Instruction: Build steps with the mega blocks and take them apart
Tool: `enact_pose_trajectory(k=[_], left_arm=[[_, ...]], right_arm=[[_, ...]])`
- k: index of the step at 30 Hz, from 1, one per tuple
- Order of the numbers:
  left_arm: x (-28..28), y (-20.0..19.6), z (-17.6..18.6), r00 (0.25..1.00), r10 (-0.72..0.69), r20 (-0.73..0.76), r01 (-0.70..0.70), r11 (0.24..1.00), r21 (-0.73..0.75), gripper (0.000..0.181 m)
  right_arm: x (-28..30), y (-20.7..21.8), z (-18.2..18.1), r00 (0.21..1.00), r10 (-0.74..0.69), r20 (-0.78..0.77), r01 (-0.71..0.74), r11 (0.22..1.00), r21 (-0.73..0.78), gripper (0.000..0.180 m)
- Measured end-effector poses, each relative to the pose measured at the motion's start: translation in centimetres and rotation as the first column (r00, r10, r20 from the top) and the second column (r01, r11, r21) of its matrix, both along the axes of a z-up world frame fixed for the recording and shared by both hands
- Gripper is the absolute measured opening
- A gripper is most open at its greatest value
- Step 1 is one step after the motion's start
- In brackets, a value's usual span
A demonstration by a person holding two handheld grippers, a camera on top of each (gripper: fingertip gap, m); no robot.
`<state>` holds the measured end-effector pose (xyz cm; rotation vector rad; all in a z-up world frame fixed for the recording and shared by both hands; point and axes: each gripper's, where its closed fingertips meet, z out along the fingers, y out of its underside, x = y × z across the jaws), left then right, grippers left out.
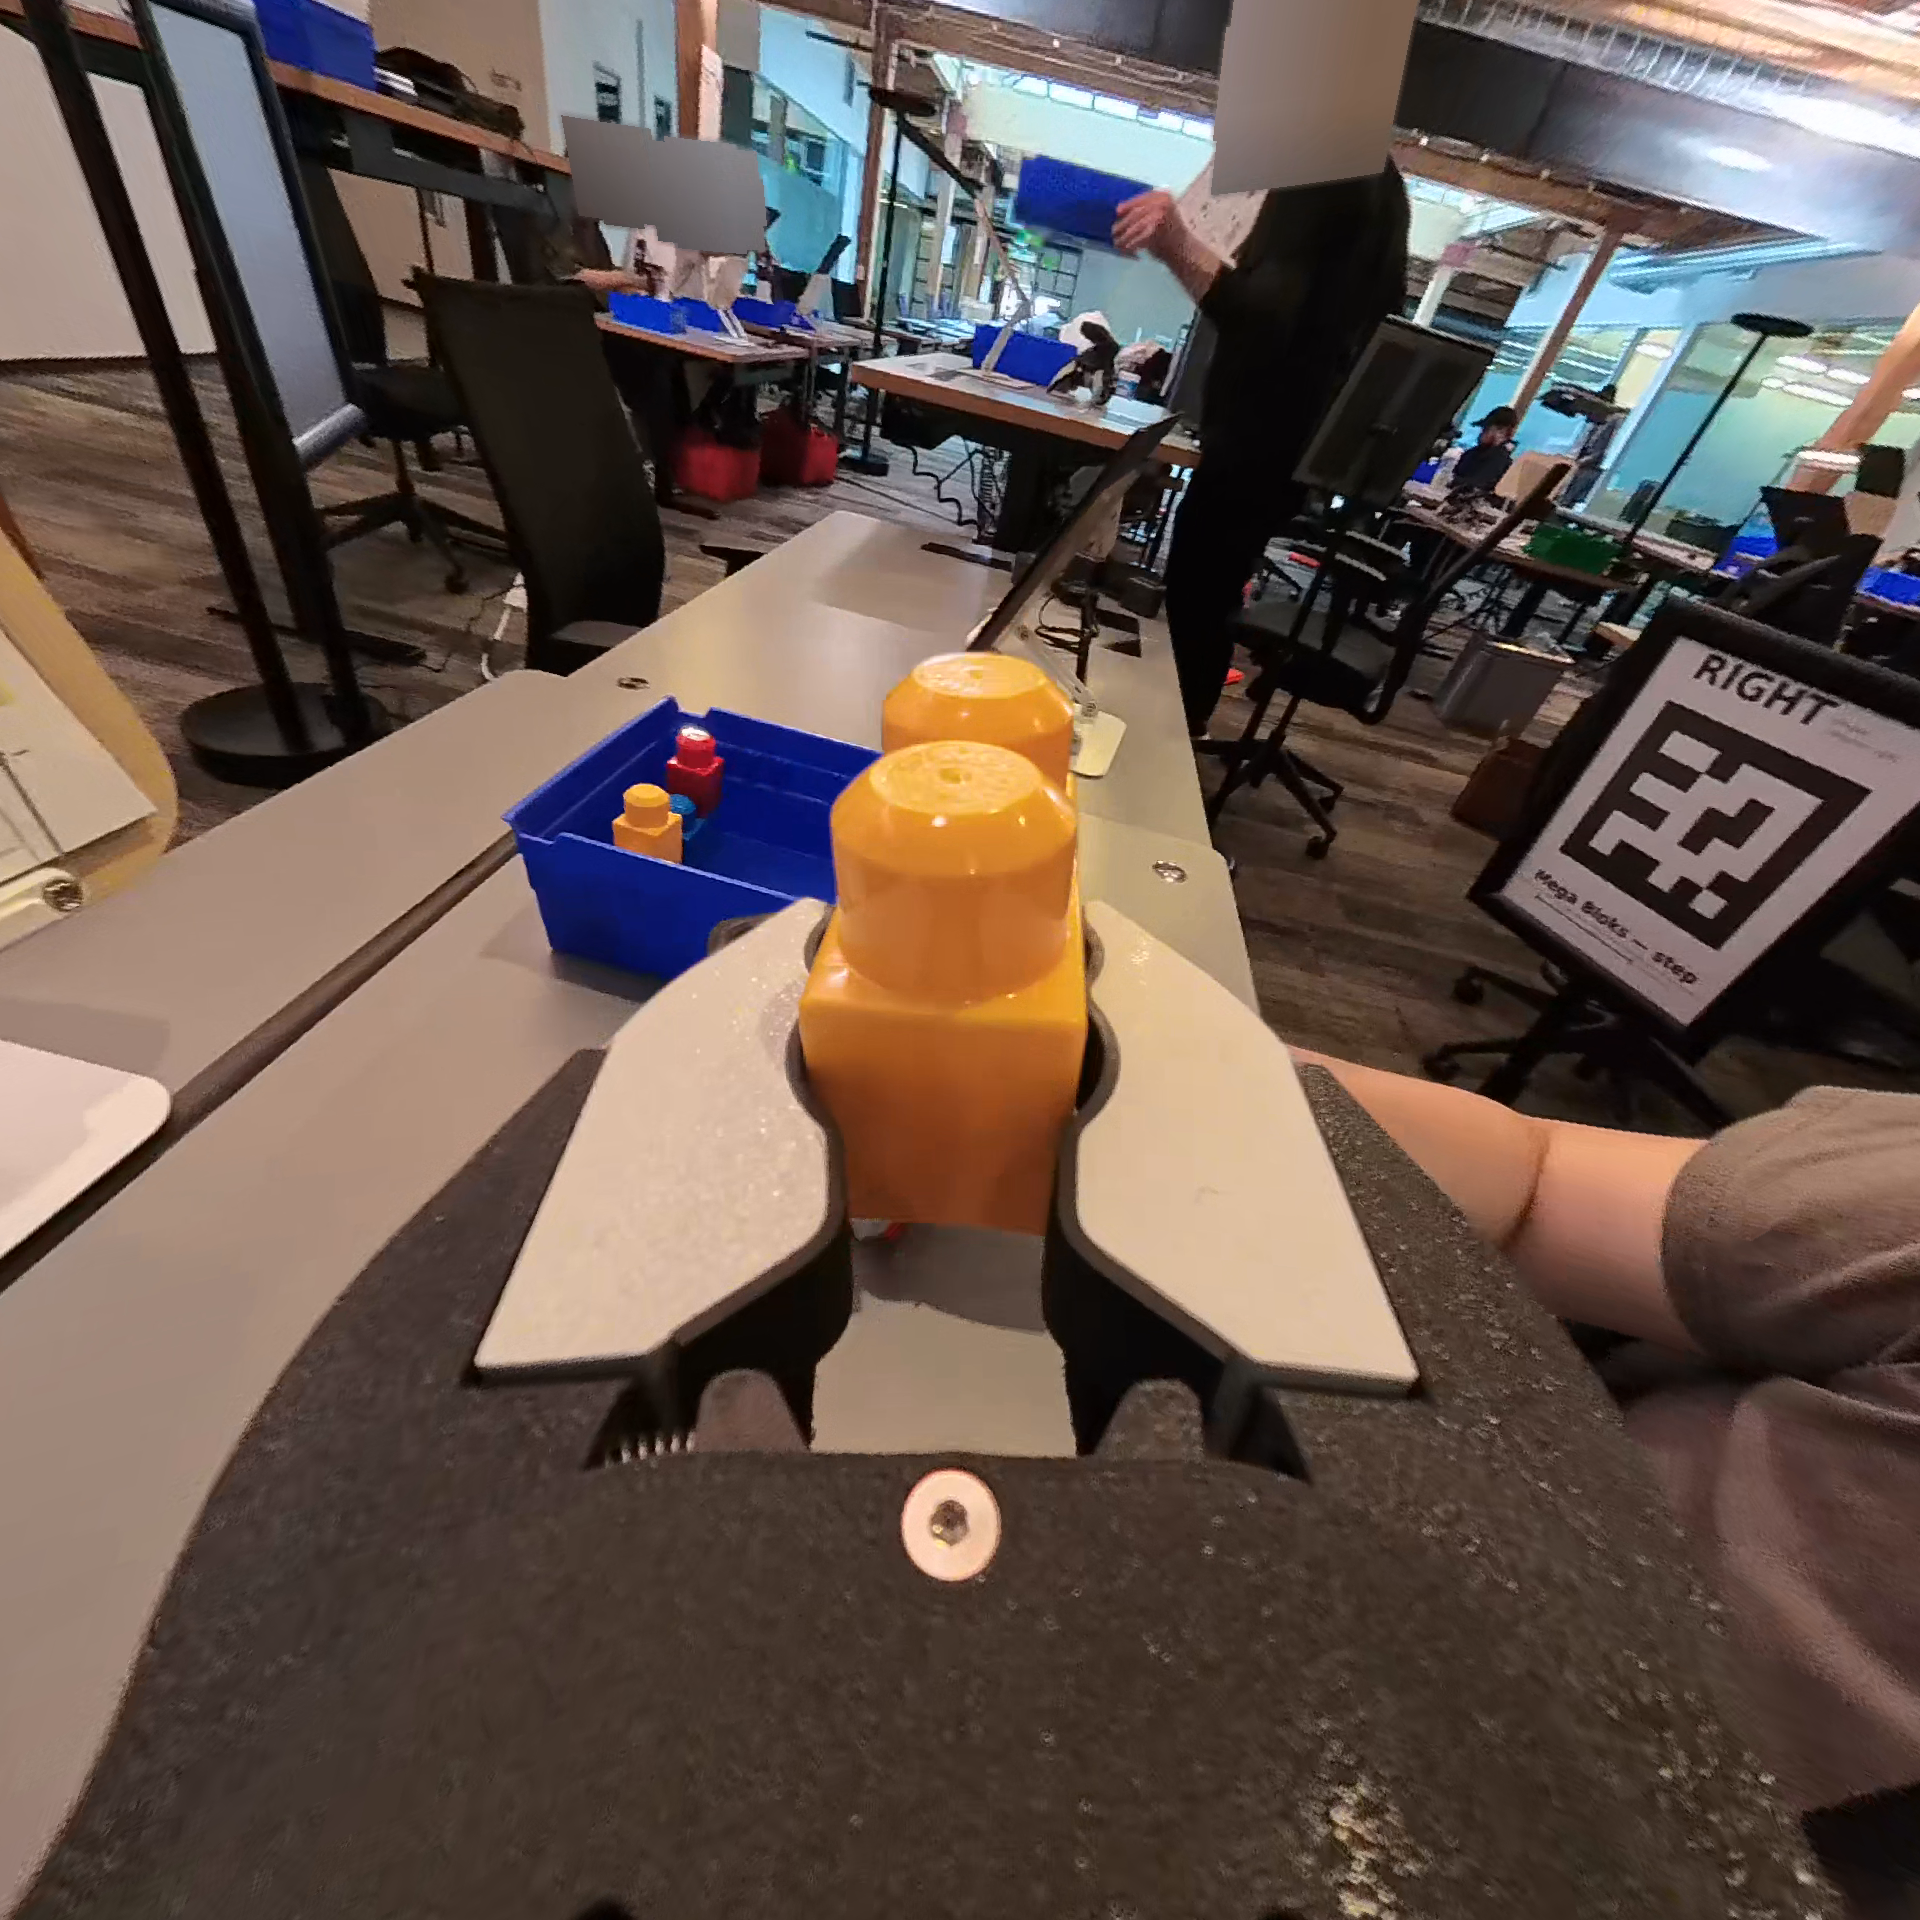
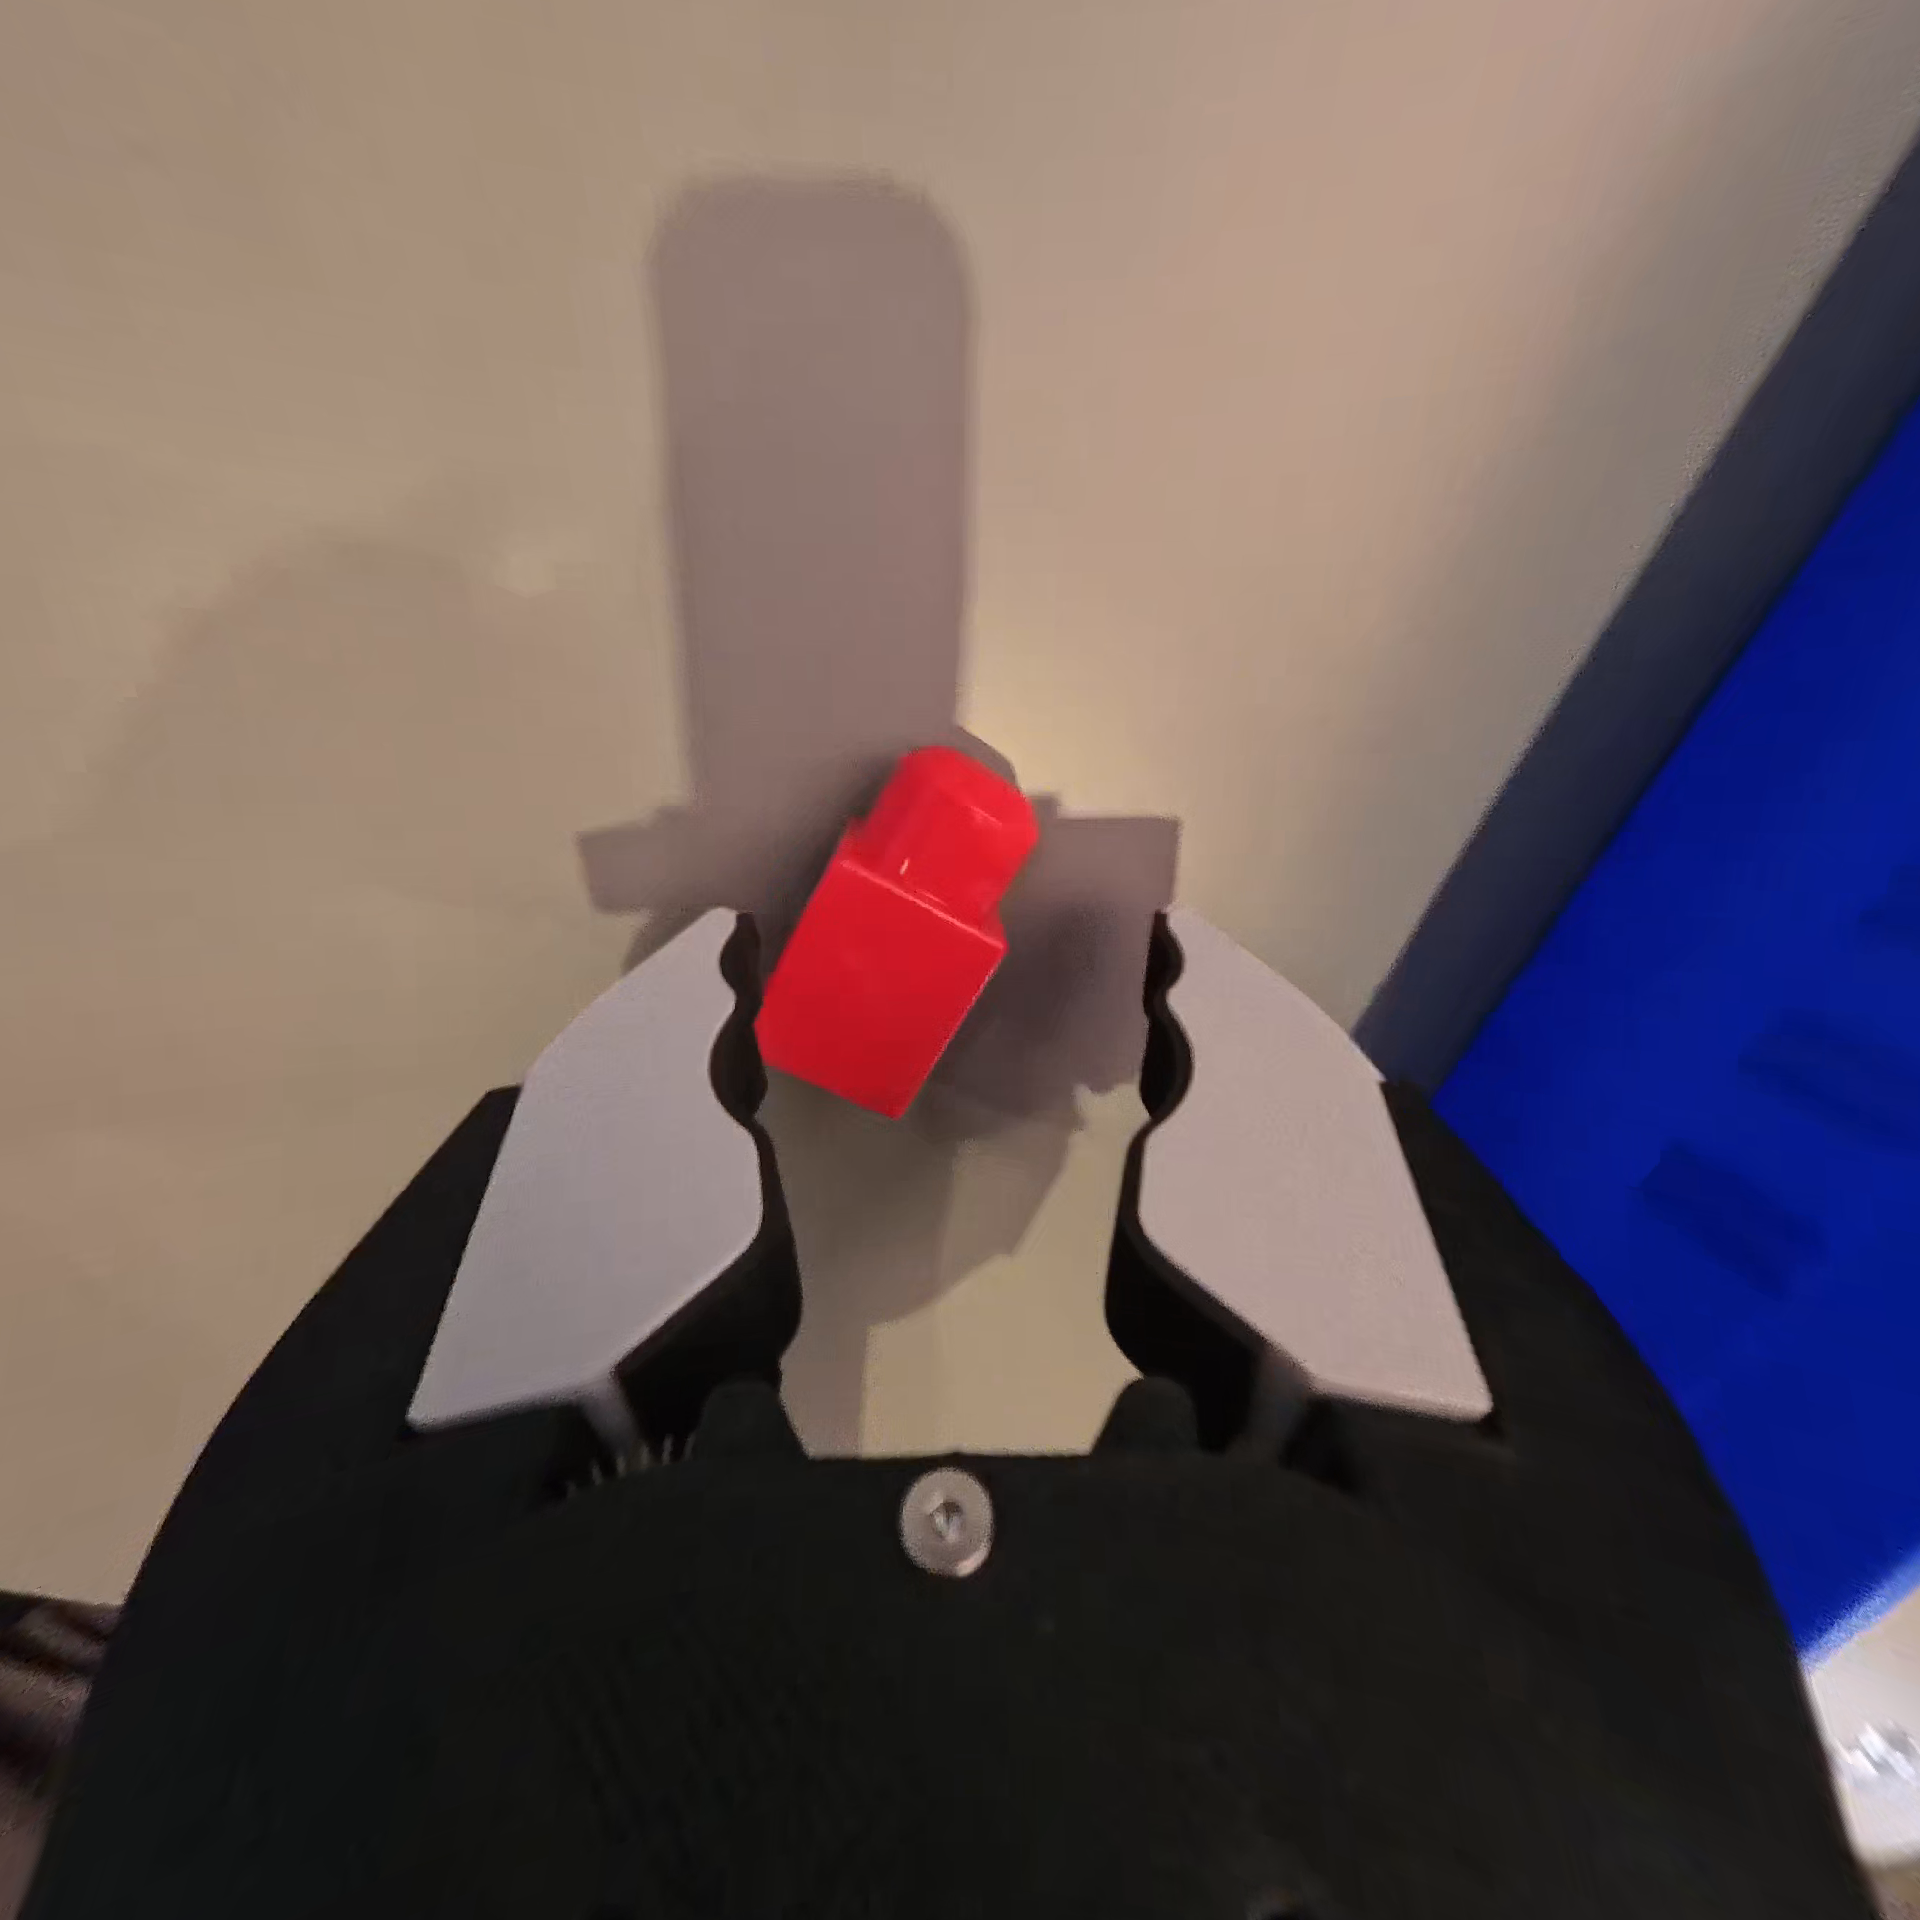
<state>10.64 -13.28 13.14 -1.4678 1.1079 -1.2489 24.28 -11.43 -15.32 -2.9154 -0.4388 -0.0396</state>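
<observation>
The left tool (image 1: 945,1081) is clamped on a yellow block's (image 1: 940,1049) flat sides; the right tool (image 2: 948,1023) is spread around a tipped red block (image 2: 883,977) on the desk (image 2: 312,416). Likely light, rigid and slick: take the flat walls, not studs. Spares sit in the bin (image 1: 623,904).

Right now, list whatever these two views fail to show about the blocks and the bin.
- Left wrist view: the orange block's underside and far end, hidden by the left gripper's fingers and its own studs.
- Left wrist view: the blue piece in the blue bin, mostly behind the small orange block.
- Right wrist view: the blue bin's contents, cut off at the edge; the red block is motion-blurred.
</observation>
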Motion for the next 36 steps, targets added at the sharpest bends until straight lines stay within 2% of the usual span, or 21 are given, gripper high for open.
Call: enact_pose_trajectory(k=[4,6,8,10,12,14,16,18,19,21,24,25,28,31,36], left_arm=[[-0.4,0.3,-0.3,1.000,0.009,-0.010,-0.009,1.000,0.004,0.042],[-0.5,0.3,0.0,1.000,0.006,0.002,-0.006,1.000,0.001,0.041],[-0.6,0.0,0.3,1.000,-0.009,0.013,0.009,1.000,0.000,0.042],[-0.8,0.2,0.2,1.000,0.006,0.003,-0.006,1.000,0.017,0.042],[-1.4,0.6,0.4,0.999,0.037,0.011,-0.038,0.999,0.030,0.042],[-2.1,1.0,1.0,0.997,0.062,0.048,-0.063,0.998,0.024,0.041],[-2.7,1.3,1.4,0.995,0.066,0.071,-0.066,0.998,0.009,0.042],[-3.1,1.7,1.5,0.994,0.072,0.081,-0.072,0.997,0.000,0.041],[-3.2,2.0,1.4,0.994,0.079,0.082,-0.079,0.997,-0.004,0.042],[-3.2,2.5,1.0,0.994,0.077,0.081,-0.075,0.997,-0.025,0.042],[-2.4,2.7,-0.1,0.997,0.026,0.067,-0.021,0.997,-0.078,0.042],[-2.0,2.7,-0.5,0.998,0.010,0.060,-0.004,0.996,-0.091,0.042],[-0.6,2.8,-2.1,0.999,-0.038,0.029,0.041,0.993,-0.110,0.042],[0.8,2.6,-3.6,0.997,-0.080,-0.013,0.078,0.991,-0.110,0.042],[1.8,2.9,-4.9,0.995,-0.077,-0.055,0.072,0.993,-0.088,0.042]], right_arm=[[0.9,-0.2,-0.5,0.996,0.017,0.083,-0.011,0.997,-0.071,0.060],[0.7,-0.5,-0.8,0.995,0.054,0.087,-0.043,0.992,-0.122,0.055],[0.3,-0.9,-1.0,0.990,0.108,0.093,-0.090,0.981,-0.172,0.040],[0.1,-0.7,-1.1,0.983,0.161,0.090,-0.140,0.969,-0.202,0.038],[-0.7,-0.7,-0.9,0.978,0.207,0.015,-0.199,0.955,-0.221,0.037],[-2.8,0.4,0.6,0.958,0.226,-0.174,-0.251,0.958,-0.136,0.037],[-5.1,2.9,3.9,0.882,0.251,-0.399,-0.256,0.966,0.042,0.037],[-7.5,5.5,9.3,0.717,0.350,-0.603,-0.212,0.933,0.290,0.037],[-8.6,6.3,12.7,0.607,0.444,-0.659,-0.185,0.885,0.426,0.037],[-9.7,6.7,19.6,0.418,0.639,-0.646,-0.081,0.735,0.674,0.037],[-9.4,6.4,26.7,0.306,0.780,-0.546,0.084,0.549,0.831,0.037],[-9.4,5.9,28.2,0.263,0.806,-0.531,0.113,0.520,0.846,0.037],[-10.0,4.5,30.9,0.093,0.836,-0.541,0.144,0.526,0.838,0.037],[-11.1,3.7,31.4,0.018,0.835,-0.549,0.129,0.543,0.830,0.037],[-12.4,3.8,30.3,0.053,0.823,-0.565,0.101,0.559,0.823,0.037]])
